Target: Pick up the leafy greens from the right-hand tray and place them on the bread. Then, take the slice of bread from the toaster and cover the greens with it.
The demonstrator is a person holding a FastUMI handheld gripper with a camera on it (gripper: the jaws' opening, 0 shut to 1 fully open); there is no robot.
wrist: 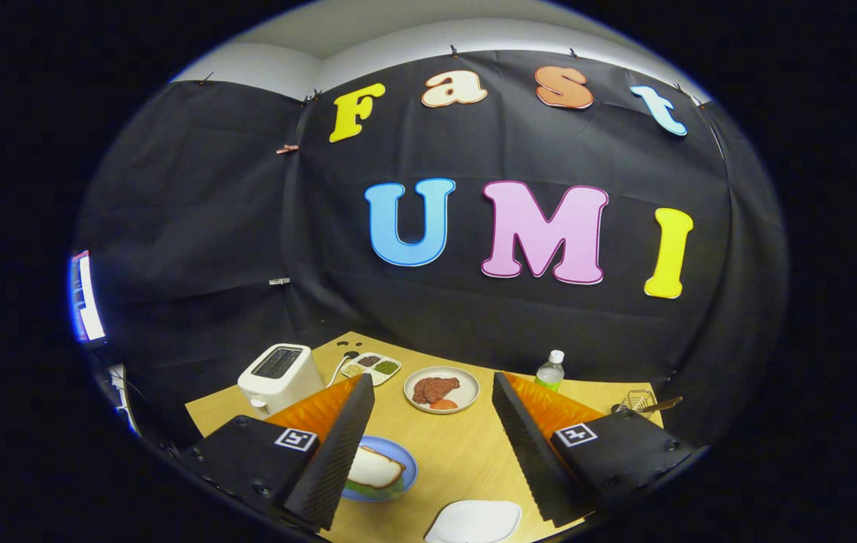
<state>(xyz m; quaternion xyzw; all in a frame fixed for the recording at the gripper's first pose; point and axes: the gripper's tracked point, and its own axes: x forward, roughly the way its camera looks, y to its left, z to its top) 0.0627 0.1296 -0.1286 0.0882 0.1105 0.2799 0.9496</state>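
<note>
The bread (374, 467) lies over greens (368, 492) on a blue plate (407, 473), beside my left finger (338, 452). My hand-held gripper (428, 445) is spread, holding nothing. Beyond stand the toaster (280, 375) and a plate of meat (442, 389) on the surface (458, 452).

Black ribbed fingers (353, 445) w/ orange backs over tan wood-grain desk (458, 452); white toaster (280, 377); blue plate (398, 483) w/ white bread (374, 467); green-tinted bottle (550, 371).
</note>
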